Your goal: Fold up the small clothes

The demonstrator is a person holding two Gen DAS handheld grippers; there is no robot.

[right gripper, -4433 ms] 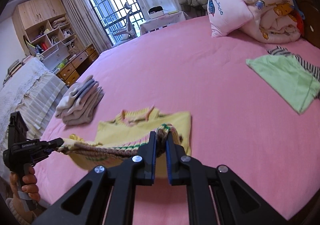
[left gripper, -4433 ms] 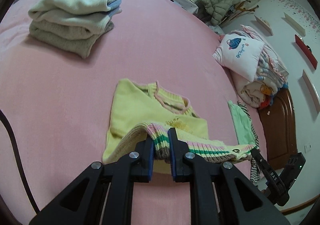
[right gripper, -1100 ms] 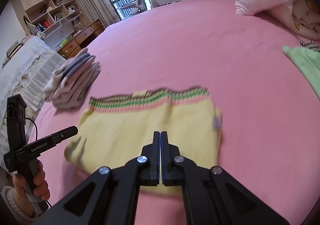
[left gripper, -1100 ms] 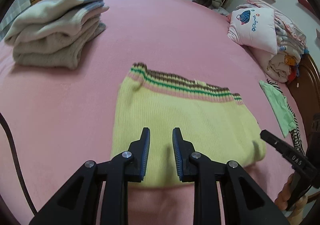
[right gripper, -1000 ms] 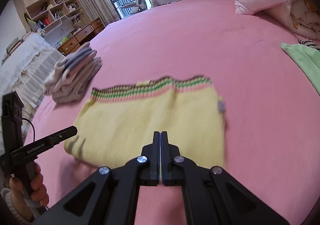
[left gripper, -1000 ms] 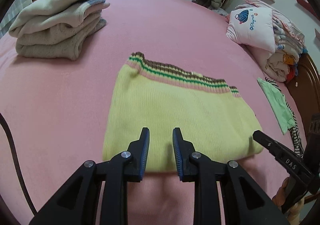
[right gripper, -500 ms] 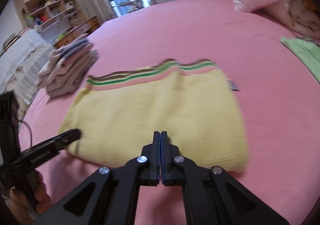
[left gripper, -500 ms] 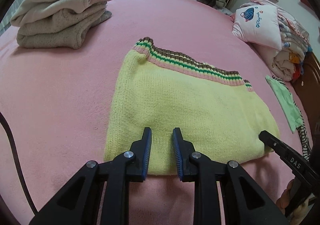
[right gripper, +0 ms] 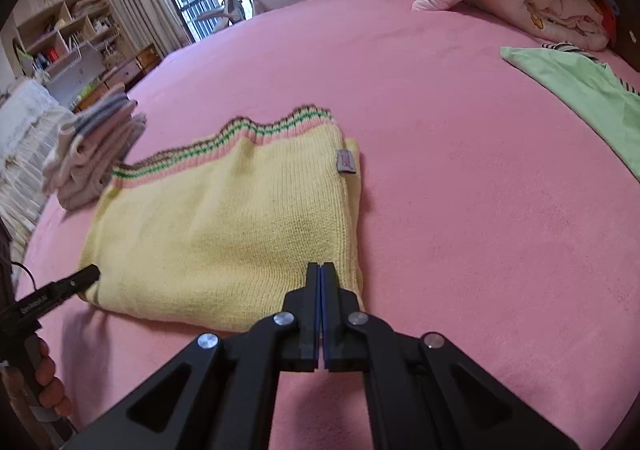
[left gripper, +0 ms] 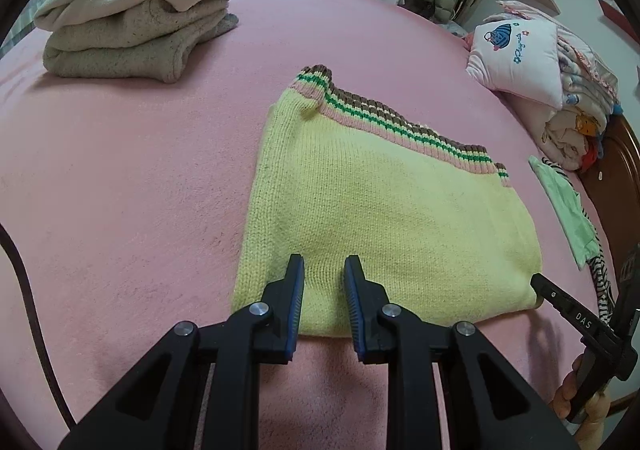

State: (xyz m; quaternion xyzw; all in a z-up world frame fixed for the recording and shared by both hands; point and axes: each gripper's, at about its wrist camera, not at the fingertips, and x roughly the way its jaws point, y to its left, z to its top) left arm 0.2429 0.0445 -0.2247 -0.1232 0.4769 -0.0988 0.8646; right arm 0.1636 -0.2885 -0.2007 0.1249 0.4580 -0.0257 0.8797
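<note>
Setting: a wide pink bed (left gripper: 120,178) fills both wrist views; every garment lies on it.
Yellow sweater (left gripper: 380,210): a small knitted sweater folded into a flat rectangle near the middle of the bed. Its striped hem band (left gripper: 400,128) of pink, green and brown runs along the far edge, toward 12 o'clock. A small grey label shows at the right edge in the right wrist view.
Left tongs (left gripper: 322,290): spread apart, holding nothing, tips over the sweater's near edge at 6 o'clock, toward its left corner. I cannot tell whether they touch the knit.
Right tongs (right gripper: 321,290): pressed together with nothing between them, tips at the near right corner of the sweater, around 5 o'clock.
Folded pile (left gripper: 136,18): beige and grey garments stacked at 10 o'clock, well apart from the sweater.
Green garment (right gripper: 580,90): lies unfolded at 2 o'clock in the right wrist view, beside a striped piece.
Pillow and bedding (left gripper: 516,58): heaped at 2 o'clock, near the wooden headboard.
Step in hand: the sweater looks folded in half and released; this seems the pause between folds.
Next move: probably pinch the two near corners, or one side, and carry it across for a smaller fold, keeping both layers together so the edges stay aligned.
</note>
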